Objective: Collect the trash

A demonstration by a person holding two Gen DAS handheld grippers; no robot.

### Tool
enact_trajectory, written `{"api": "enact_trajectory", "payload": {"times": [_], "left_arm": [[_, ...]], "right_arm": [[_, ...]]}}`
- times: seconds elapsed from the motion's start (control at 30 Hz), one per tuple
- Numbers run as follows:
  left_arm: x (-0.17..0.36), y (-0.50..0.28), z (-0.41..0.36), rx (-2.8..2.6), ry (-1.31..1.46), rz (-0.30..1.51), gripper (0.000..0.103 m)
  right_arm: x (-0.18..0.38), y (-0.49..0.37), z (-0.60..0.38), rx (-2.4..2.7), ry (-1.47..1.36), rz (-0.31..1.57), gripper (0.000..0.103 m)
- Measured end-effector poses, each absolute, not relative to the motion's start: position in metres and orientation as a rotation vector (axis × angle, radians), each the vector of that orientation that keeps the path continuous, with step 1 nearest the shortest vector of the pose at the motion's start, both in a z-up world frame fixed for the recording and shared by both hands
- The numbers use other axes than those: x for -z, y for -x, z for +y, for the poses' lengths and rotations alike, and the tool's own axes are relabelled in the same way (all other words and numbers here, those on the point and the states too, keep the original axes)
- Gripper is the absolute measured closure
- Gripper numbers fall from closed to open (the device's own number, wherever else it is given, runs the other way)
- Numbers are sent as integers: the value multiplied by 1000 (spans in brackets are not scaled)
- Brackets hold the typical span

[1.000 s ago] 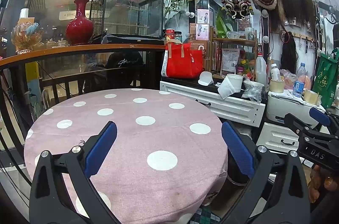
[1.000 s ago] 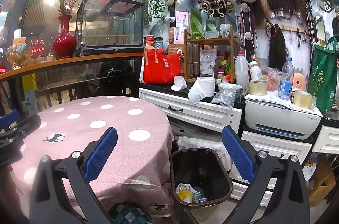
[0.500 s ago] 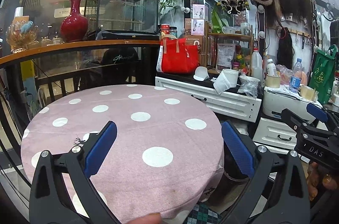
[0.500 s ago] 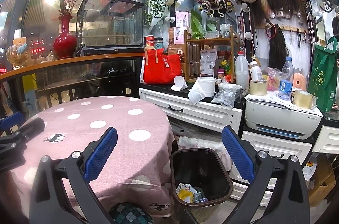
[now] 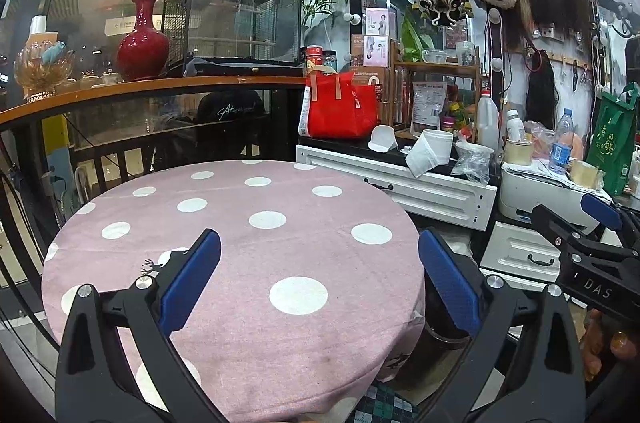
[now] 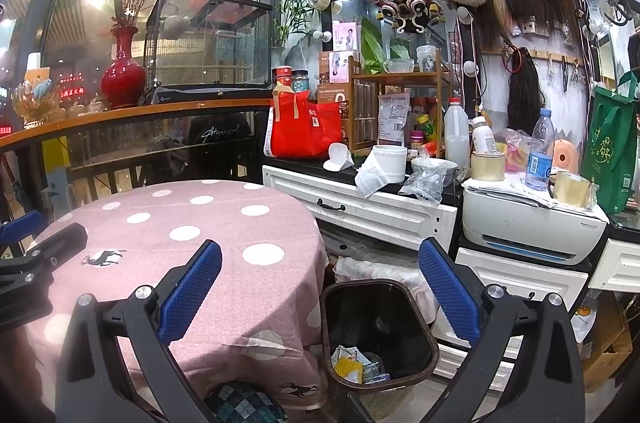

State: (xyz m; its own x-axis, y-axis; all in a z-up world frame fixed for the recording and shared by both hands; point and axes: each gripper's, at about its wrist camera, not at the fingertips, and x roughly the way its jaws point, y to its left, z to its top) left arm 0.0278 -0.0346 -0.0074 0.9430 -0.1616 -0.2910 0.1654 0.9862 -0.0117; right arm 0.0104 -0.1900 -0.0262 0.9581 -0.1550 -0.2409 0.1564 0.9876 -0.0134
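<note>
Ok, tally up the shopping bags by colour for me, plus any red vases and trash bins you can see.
red bag: 1
green bag: 1
red vase: 1
black trash bin: 1
Total: 4

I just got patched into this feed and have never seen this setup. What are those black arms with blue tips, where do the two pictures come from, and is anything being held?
There is no robot. A person holds one hand-held gripper in each hand, each with its own camera looking along its blue-padded fingers. One picture is from the left hand-held gripper, the other from the right hand-held gripper. Both are open and hold nothing. The left one faces a round table under a pink dotted cloth, with nothing on the cloth in view. The right one looks over a black trash bin beside the table, with wrappers at its bottom.
</note>
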Motion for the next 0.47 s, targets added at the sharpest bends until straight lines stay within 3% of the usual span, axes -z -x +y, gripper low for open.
{"api": "enact_trajectory", "payload": {"times": [0.47], "left_arm": [[10, -34, -32, 177, 5, 341, 6]], "right_arm": [[25, -11, -190, 153, -4, 253, 6]]}}
